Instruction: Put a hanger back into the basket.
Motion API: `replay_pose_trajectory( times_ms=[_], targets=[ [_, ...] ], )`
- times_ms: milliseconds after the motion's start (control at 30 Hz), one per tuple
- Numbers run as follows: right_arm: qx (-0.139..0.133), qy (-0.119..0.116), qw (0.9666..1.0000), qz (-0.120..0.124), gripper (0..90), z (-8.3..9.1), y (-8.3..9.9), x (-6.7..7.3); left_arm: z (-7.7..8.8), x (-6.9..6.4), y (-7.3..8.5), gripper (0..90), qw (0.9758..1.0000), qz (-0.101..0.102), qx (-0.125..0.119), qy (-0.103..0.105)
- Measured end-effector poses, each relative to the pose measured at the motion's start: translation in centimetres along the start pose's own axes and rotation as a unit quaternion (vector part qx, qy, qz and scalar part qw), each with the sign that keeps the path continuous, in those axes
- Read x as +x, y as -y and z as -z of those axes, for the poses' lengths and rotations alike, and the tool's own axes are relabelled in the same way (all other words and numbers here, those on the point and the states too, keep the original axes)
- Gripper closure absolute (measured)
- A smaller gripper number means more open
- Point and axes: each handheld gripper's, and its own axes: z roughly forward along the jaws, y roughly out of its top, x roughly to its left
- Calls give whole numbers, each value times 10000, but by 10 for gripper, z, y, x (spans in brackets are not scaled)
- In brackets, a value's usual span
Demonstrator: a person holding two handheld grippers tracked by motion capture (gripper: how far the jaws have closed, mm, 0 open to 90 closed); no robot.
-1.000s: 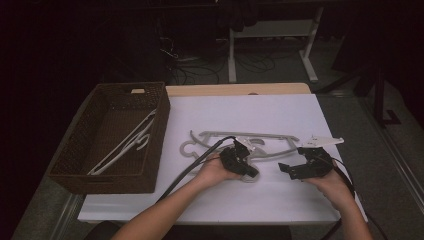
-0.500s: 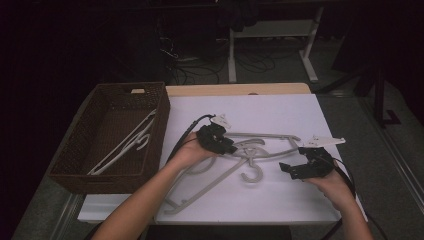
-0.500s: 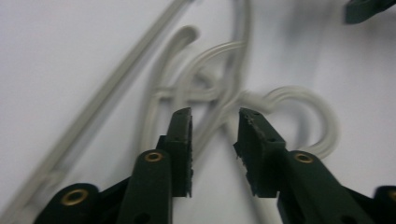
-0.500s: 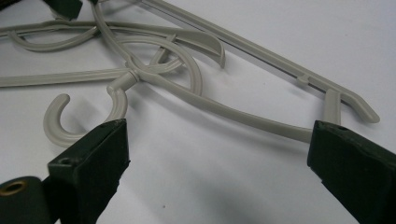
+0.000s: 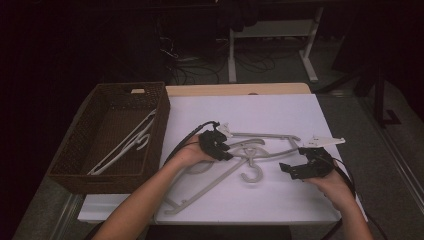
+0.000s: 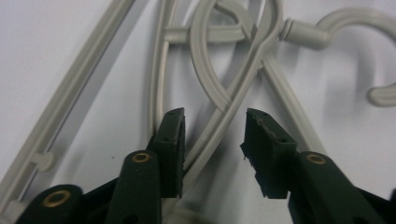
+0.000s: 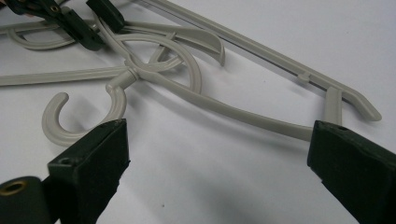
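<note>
On the white bench [image 5: 280, 107], two grey hangers [image 5: 265, 150] lie tangled. The left tool [image 5: 223, 150], jaws just eased partly open, straddles one hanger arm, seemingly releasing it. The right tool [image 5: 292, 170] waits wide open nearby. A basket [image 5: 161, 112] holds another hanger [image 5: 127, 145].

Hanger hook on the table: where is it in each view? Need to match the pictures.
High view: the hanger hook lies at centre, between the left gripper and the right gripper.
Left gripper view: the hook curls at the upper right, beyond the open jaws.
Right gripper view: the hook curls at the left, just above the near jaw.
Shared landmark: the white table cover.
</note>
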Motion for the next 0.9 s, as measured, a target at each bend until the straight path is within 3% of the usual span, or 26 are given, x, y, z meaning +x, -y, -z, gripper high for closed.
replay_pose_trajectory(
  times_ms=[200, 500, 667, 900],
  targets=[
    [9, -3, 10000, -1, 53, -1, 0, 0, -5, -1, -2, 649, 9998, -185, 73, -32],
    [35, -3, 10000, -11, 54, -1, 1, -1, -6, 0, -6, 743, 9979, -615, 155, 120],
    [25, -7, 10000, -30, 54, -1, 2, -2, -7, 3, -7, 802, 9976, -630, 109, 279],
    [22, -1, 10000, -42, 54, -1, 2, -3, -4, 4, -8, 820, 9976, -616, -52, 296]
  ],
)
